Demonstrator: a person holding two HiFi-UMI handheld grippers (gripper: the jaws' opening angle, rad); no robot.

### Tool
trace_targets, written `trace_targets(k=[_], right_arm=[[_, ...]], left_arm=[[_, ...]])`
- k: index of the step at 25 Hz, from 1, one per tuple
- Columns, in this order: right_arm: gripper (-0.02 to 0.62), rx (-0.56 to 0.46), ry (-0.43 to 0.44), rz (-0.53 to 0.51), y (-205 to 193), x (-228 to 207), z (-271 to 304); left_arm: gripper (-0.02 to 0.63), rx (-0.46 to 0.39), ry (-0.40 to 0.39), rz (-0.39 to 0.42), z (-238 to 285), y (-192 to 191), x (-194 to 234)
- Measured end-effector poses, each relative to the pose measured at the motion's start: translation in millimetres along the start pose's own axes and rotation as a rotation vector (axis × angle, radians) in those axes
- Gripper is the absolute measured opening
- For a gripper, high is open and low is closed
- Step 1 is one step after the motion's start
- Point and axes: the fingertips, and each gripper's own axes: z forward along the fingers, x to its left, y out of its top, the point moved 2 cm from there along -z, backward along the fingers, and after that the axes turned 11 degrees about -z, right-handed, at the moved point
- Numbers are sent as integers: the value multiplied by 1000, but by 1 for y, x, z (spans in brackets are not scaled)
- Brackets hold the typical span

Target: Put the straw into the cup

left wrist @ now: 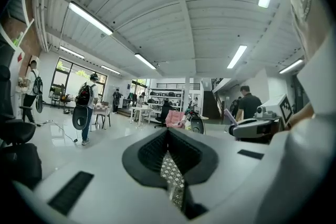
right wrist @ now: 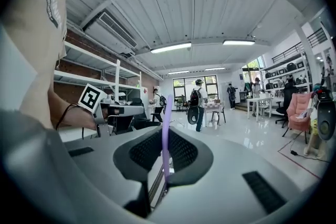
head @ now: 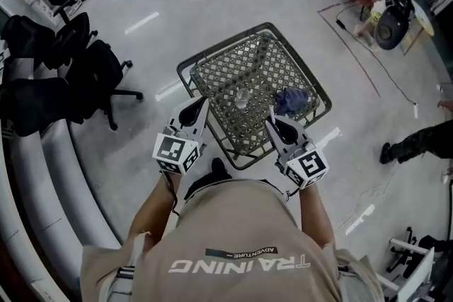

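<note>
- Step in hand, as I judge it: bringing the straw (right wrist: 165, 134) to the cup (head: 242, 98). It is gripped but not yet in the cup.
- The cup is clear and stands upright near the middle of the mesh table (head: 212, 60). A blue bundle (head: 291, 101) lies just to the cup's right.
- The right gripper (head: 271, 120) sits on the near right of the cup, at the table's near edge. Its jaws stand narrow, pinched on the thin purple straw.
- The left gripper (head: 205, 101) sits on the near left of the cup. Its jaws are together at the tips with nothing between them; only the mesh shows through the gap behind the tips.
- The straw's long axis runs upright, across the line of the jaws. Most of its length stands above the pads, and a short lower end pokes out beneath them.
- In the head view the straw is short of the cup, near it but not over the mouth.
- The next move likely calls for sliding the right gripper towards the cup until the straw's lower end hangs over the mouth. It should keep the straw upright, then lower it and let go.
- The short lower end leaves little to reach inside, so the jaws must come close to the rim.
- The cup looks light. The left gripper could steady it if the straw nudges the rim.
</note>
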Motion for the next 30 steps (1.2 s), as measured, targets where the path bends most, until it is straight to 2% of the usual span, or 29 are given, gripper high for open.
trace_targets(k=[4,9,16,21,24,30], right_arm=[[43,45,-23,-2,-12,-11,19],[43,38,-15,2,-15,-22,36],[43,12,82,-25,-13,-36,55],[43,-3,40,8,-23,-60,66],[43,-8,24,23,-30,-75,81],[43,23,97,24,-52,-90,125]], left_arm=[[15,10,-26,-16,18,2,16],[15,28,-36,0,30,5,20],[15,0,56,-20,34,15,22],[15,26,97,-49,34,4,26],[15,10,133,-53,26,7,31],[15,6,217,-52,13,10,39]])
